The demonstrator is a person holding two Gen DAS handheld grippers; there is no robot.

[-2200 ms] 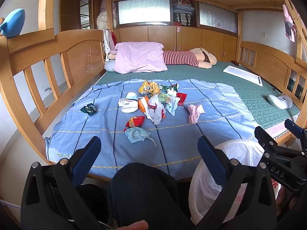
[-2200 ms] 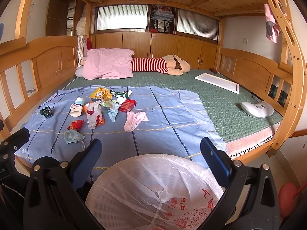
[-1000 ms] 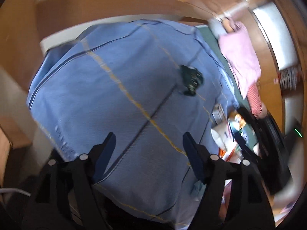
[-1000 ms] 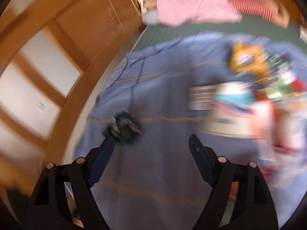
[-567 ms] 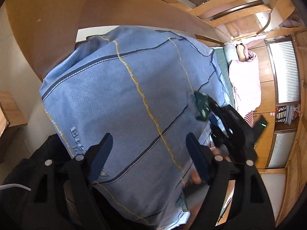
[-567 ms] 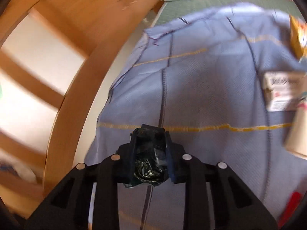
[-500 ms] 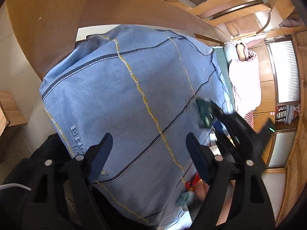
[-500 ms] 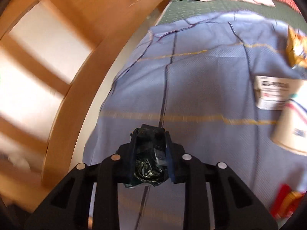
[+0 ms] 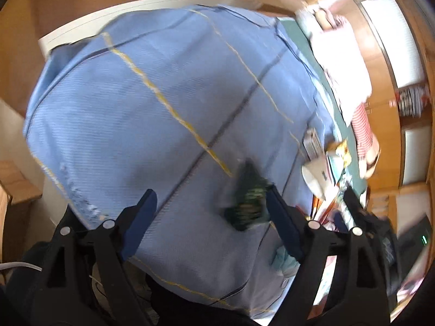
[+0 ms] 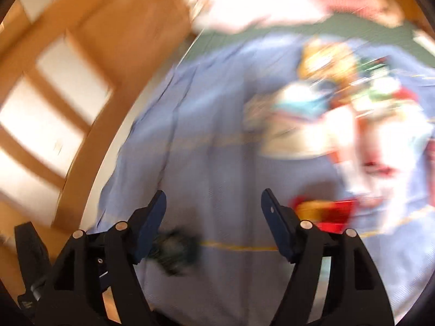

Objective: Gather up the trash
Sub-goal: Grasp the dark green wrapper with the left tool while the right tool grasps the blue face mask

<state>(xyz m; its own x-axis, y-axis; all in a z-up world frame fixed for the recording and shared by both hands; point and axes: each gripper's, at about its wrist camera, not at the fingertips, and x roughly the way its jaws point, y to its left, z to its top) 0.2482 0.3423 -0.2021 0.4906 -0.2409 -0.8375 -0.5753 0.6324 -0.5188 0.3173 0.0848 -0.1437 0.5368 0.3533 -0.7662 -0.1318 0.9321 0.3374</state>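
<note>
We are seeing the right gripper [image 10: 213, 212] with jaws apart, having just opened, nothing pinched. The dark green wrapper [image 10: 174, 252] is lying loose on the blue sheet [image 9: 163, 103], blurred. The left gripper [image 9: 209, 217] is spread, wrapper beside its right finger.

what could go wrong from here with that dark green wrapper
1. The right hand-held gripper has just been opening. The dark green wrapper sits loose by its left finger, ungripped, so it may drop onto the blue sheet.
2. Both views are blurred by motion, so a fast sweep could scatter the trash pile.
</note>
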